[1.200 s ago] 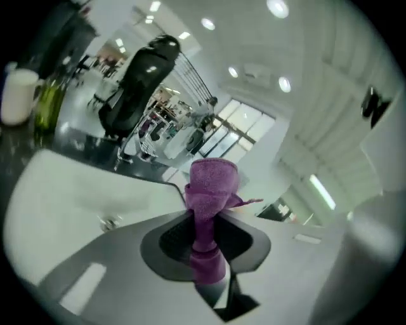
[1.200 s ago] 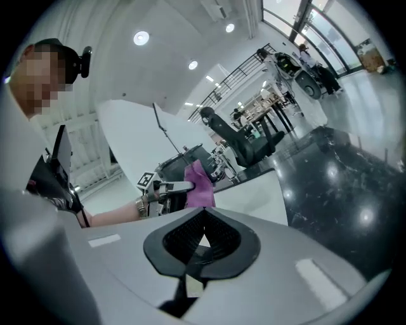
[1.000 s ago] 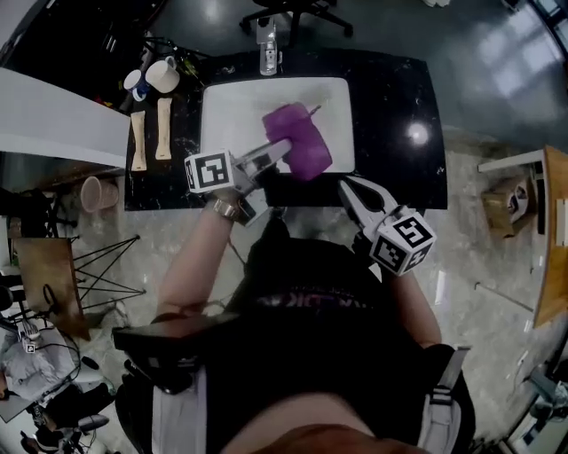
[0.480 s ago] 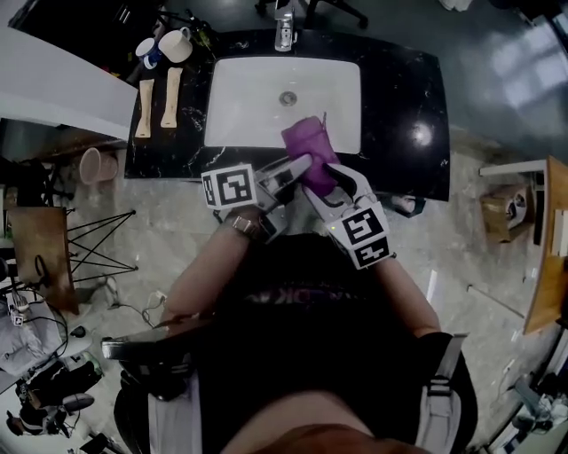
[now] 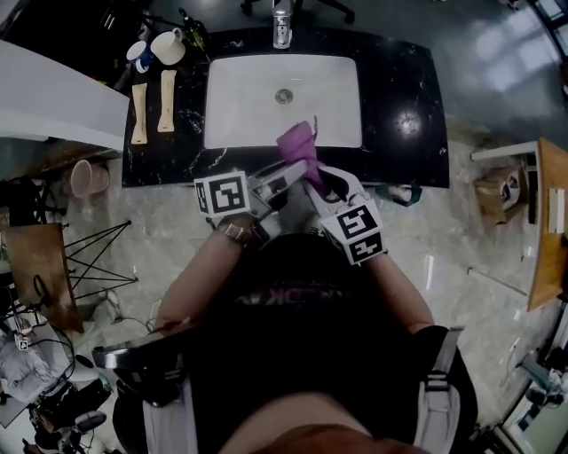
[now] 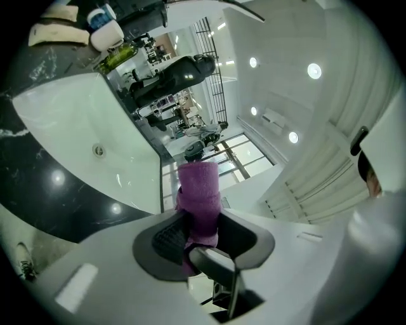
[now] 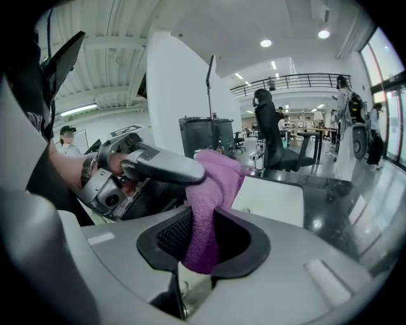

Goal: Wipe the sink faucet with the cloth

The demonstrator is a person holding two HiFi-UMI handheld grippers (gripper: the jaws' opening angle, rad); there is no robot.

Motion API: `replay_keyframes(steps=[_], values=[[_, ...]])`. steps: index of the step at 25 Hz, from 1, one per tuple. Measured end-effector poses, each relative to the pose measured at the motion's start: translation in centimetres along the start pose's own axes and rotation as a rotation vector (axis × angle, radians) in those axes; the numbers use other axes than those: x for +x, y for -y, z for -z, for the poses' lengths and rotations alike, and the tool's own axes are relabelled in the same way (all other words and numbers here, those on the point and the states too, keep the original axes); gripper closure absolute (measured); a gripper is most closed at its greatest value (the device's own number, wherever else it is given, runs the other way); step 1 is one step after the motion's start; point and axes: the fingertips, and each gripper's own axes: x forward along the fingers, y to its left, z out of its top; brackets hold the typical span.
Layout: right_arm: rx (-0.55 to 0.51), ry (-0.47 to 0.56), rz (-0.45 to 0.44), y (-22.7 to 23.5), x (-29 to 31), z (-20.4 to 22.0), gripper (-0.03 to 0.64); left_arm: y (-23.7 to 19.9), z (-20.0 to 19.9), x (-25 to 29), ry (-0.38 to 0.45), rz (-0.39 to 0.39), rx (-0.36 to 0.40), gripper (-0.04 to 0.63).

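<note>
Black marbled worktop [image 5: 399,89] rings the white sink [image 5: 240,102]. Its faucet [image 5: 282,27] stands at the far edge, well apart from the purple cloth [image 5: 297,144] held over the near rim. The left gripper [image 6: 204,222] has just been opening and sits slack around the cloth, while the right gripper [image 7: 202,238] has just been closing and pinches it. The right should probably bite deep into the fold before the left draws clear, leaving a loose end to wrap the spout.

The cloth [image 5: 297,144] looked soft, nubby terry, matt; the sink [image 5: 240,106] was glossy white, smooth — the countertop [image 5: 390,80] polished black stone.
</note>
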Motion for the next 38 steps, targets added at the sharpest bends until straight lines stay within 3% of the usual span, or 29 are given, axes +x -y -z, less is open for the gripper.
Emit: replay_keyframes(steps=[3, 6, 9, 11, 13, 19, 29, 32, 35, 36, 37, 38], values=[[0.099, 0.017, 0.040, 2.1, -0.8, 0.8, 0.516, -1.3, -0.8, -1.7, 0.058, -0.016, -0.055, 0.436], [0.233, 0.032, 0.155, 7.4, -3.1, 2.8, 0.517, -1.2, -2.0, -3.8, 0.130, 0.025, -0.085, 0.422], [0.282, -0.001, 0.339, 14.8, -6.4, 5.4, 0.517, -1.8, -1.6, -6.0, 0.111, 0.003, 0.050, 0.551], [0.261, -0.059, 0.451, 19.3, -8.1, 7.0, 0.517, -3.2, -0.5, -7.3, 0.072, -0.079, 0.162, 0.583], [0.228, -0.146, 0.515, 22.6, -8.2, 8.6, 0.517, -4.7, 0.8, -8.4, 0.046, -0.144, 0.202, 0.588], [0.217, -0.388, 0.530, 26.0, -4.6, 13.2, 0.515, -6.6, 3.3, -10.0, 0.053, -0.187, 0.113, 0.589], [0.247, -0.396, 0.503, 25.9, -3.5, 13.8, 0.492, -7.4, 3.3, -11.2, 0.087, -0.210, 0.105, 0.594], [0.239, -0.320, 0.509, 25.5, -5.1, 12.1, 0.391, -7.4, 3.3, -10.8, 0.083, -0.212, 0.102, 0.594], [0.188, -0.095, 0.570, 23.6, -9.6, 8.0, 0.389, -7.6, 3.2, -10.6, 0.080, -0.218, 0.097, 0.594], [0.186, 0.015, 0.573, 22.6, -11.3, 6.2, 0.436, -7.7, 3.2, -10.5, 0.079, -0.221, 0.096, 0.594], [0.217, 0.131, 0.537, 21.2, -12.6, 4.6, 0.539, -7.8, 3.3, -10.2, 0.077, -0.224, 0.095, 0.594], [0.290, 0.240, 0.451, 19.6, -13.2, 3.3, 0.606, -7.9, 3.4, -9.9, 0.073, -0.224, 0.095, 0.594]])
